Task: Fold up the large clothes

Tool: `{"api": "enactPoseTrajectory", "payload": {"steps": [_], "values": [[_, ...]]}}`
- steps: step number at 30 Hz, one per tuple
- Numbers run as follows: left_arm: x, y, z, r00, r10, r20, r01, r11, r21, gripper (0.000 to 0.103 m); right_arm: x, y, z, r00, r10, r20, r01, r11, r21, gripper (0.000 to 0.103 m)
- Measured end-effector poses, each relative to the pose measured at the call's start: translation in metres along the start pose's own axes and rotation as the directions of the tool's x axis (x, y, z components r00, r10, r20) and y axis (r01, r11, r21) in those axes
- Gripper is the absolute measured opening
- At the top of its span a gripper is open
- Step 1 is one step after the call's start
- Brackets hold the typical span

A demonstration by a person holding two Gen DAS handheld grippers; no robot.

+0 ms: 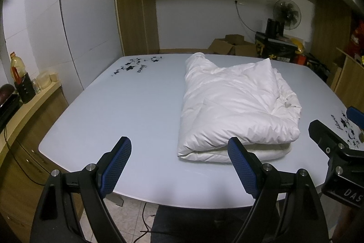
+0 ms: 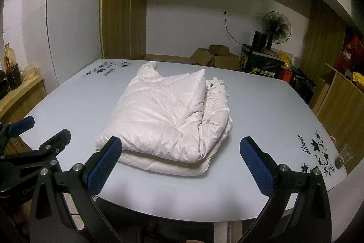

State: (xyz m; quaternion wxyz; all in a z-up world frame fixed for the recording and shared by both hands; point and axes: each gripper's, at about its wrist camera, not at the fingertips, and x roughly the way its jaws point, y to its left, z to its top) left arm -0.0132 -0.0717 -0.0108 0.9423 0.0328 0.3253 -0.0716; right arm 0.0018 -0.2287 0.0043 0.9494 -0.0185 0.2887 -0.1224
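A white puffy jacket [image 1: 236, 106] lies folded in a thick bundle on the pale glass table [image 1: 127, 115]. It also shows in the right wrist view [image 2: 168, 115], near the table's middle [image 2: 268, 106]. My left gripper [image 1: 179, 145] is open and empty, held above the table's near edge, just left of the bundle's near end. My right gripper [image 2: 182, 145] is open and empty, in front of the bundle's near edge. Each gripper shows at the side of the other's view: the right one [image 1: 336, 129], the left one [image 2: 36, 129].
A clear plastic cup [image 2: 344, 155] stands at the table's right edge by the flower print. A wooden counter [image 1: 34, 95] with a bottle [image 1: 17, 67] and jars is at the left. Cardboard boxes [image 1: 229, 44], a fan [image 1: 286, 13] and a cabinet [image 2: 341, 101] stand beyond the table.
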Motion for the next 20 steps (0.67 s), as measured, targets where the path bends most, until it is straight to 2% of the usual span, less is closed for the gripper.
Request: {"api": "enactPoseTrajectory", "payload": {"steps": [13, 18, 20], "values": [[-0.0003, -0.0007, -0.0005, 1.000, -0.011, 0.003, 0.011, 1.000, -0.001, 0.087, -0.0012, -0.0044, -0.0024, 1.000, 0.012, -0.005, -0.012, 1.000, -0.003, 0.103], [-0.0007, -0.0015, -0.0015, 0.995, -0.103, 0.008, 0.103, 0.994, -0.024, 0.087, 0.0003, -0.0067, -0.0029, 1.000, 0.018, -0.010, -0.018, 1.000, -0.006, 0.103], [0.0024, 0.0001, -0.0015, 0.993, -0.118, 0.001, 0.118, 0.992, -0.043, 0.087, 0.0004, -0.0088, -0.0039, 1.000, 0.021, -0.013, -0.021, 1.000, -0.002, 0.103]]}}
